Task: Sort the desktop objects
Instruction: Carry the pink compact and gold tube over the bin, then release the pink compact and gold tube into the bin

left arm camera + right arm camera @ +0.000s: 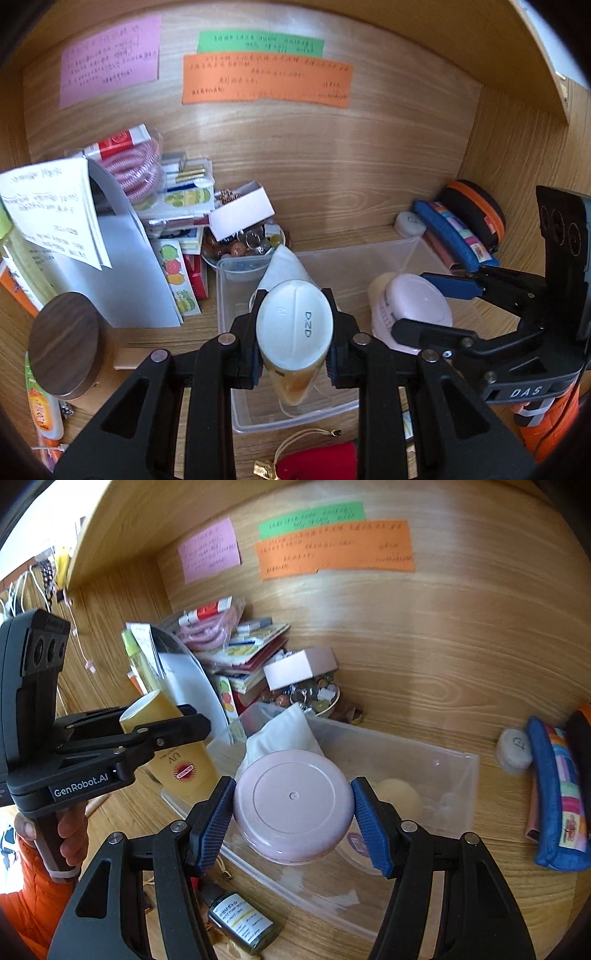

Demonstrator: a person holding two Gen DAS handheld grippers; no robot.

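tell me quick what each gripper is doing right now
Left gripper: shut on the sunscreen tube, over the clear bin.
Right gripper: shut on the pink jar.

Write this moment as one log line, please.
left gripper: shut on sunscreen tube | right gripper: shut on pink jar | both over clear bin

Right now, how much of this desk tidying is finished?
Early days. The clear plastic bin holds only a white pouch and a beige sponge. The left hand-held gripper carries a yellow sunscreen tube, the right hand-held gripper a pink round jar. A dark dropper bottle waits outside.
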